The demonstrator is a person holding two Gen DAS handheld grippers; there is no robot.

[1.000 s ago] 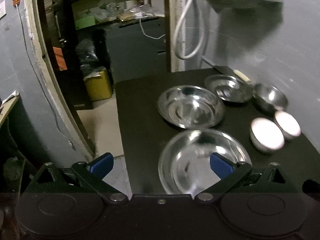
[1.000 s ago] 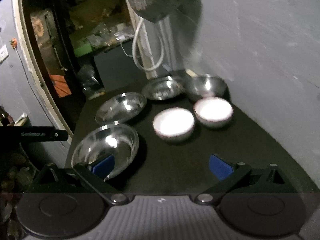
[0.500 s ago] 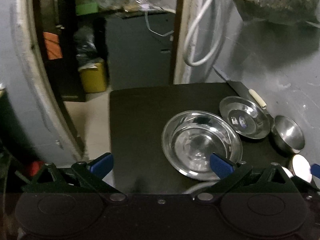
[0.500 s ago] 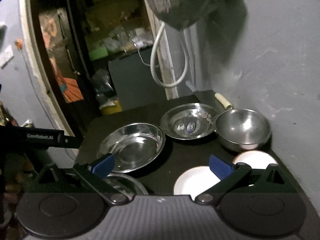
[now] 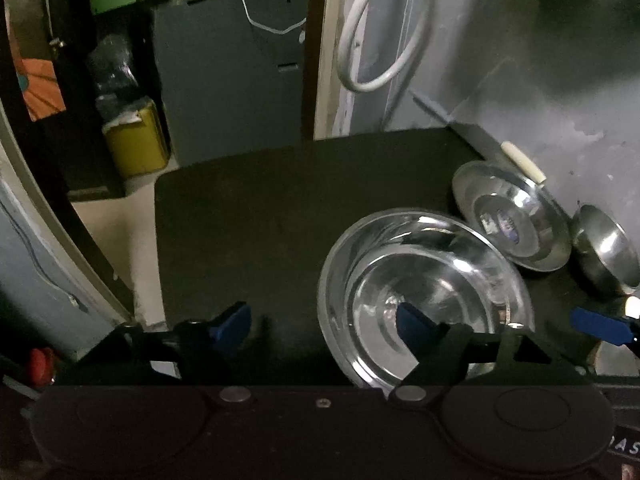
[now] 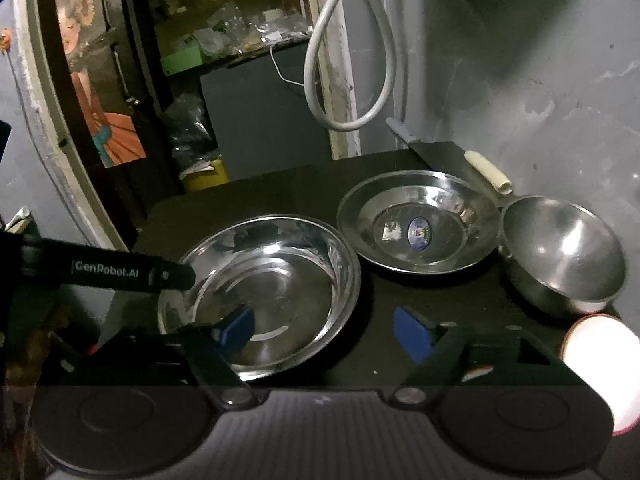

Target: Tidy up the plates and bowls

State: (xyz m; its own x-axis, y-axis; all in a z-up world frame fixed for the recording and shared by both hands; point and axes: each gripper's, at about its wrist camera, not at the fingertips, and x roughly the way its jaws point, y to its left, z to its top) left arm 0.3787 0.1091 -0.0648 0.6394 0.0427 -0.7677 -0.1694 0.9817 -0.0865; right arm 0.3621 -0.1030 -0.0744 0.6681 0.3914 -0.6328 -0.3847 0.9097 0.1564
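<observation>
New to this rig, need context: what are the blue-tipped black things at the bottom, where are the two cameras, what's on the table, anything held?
There is no robot arm. A person carries a two-finger gripper in each hand, and a fisheye camera on each one looks forward along its blue-padded fingers. One picture comes from the left gripper, the other from the right gripper.

On the black table lie a large steel plate, a second steel plate with a sticker, a deeper steel bowl and a white bowl at the right edge. A knife with a pale handle lies by the wall.

Both sets of jaws are closing, but their pads press on nothing: one finger of each hangs over the large plate, so nothing is held.
</observation>
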